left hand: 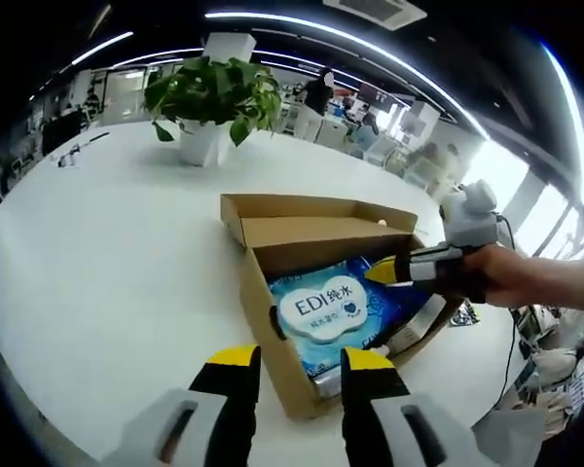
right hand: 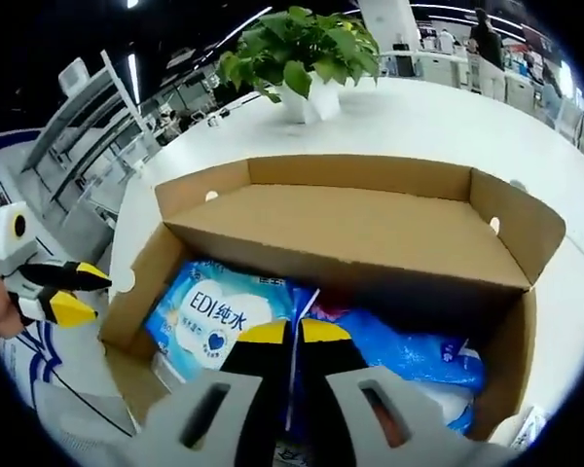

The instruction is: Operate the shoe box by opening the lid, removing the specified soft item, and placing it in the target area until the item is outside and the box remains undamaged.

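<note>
Blue wipes pack (right hand: 224, 316) lies flat inside the open shoe box (right hand: 370, 229) on the bench (left hand: 107, 253); my right gripper (right hand: 292, 333), nearly closed, sits directly over it; my left gripper (left hand: 297, 358) waits part-open, empty, outside the box.

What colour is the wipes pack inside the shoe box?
Blue with a white label, clearest in the right gripper view: wipes pack in the shoe box.

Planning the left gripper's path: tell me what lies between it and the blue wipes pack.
In the left gripper view, the box's near cardboard wall stands between the left gripper and the wipes pack inside.
</note>
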A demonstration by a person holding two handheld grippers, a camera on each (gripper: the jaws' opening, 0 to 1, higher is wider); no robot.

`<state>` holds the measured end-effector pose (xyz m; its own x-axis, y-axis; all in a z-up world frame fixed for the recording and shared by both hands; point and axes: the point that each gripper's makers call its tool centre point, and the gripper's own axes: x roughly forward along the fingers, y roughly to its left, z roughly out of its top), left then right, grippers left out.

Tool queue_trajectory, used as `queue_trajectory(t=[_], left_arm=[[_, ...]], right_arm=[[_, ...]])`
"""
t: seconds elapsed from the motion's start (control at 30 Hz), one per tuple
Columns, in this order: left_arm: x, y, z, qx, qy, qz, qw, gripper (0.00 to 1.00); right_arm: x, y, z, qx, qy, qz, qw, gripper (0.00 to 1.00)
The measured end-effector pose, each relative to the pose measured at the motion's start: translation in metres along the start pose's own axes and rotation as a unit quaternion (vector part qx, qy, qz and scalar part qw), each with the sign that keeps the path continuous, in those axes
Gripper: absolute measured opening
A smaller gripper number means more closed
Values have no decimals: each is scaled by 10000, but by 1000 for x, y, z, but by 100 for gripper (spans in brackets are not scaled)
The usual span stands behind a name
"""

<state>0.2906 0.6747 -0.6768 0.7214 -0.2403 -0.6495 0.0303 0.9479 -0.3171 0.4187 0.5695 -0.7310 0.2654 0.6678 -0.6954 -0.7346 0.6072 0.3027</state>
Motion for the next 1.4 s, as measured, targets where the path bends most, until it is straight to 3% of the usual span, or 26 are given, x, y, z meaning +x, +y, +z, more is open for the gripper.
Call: queue_trajectory(t=[0.23, 0.47, 0.57, 0.93, 1.4], left_arm=[[1, 1, 1, 4, -12, 1, 10000, 33], [7, -1, 5, 55, -26, -73, 10000, 33], [8, -4, 6, 72, -28, -115, 9999, 33], [18, -21, 7, 224, 35, -333, 9992, 33], [45, -49, 1, 523, 403, -776, 9948, 33]], right_arm=[[-6, 10, 7, -524, -149, 5, 9985, 0], [-21, 13, 5, -443, -184, 75, 9988, 0], [-27, 13, 6, -70, -311, 63, 9995, 0], [-52, 4, 7, -90, -442, -178, 9988, 0], [-88, -16, 2, 86, -609, -435, 9972, 0]])
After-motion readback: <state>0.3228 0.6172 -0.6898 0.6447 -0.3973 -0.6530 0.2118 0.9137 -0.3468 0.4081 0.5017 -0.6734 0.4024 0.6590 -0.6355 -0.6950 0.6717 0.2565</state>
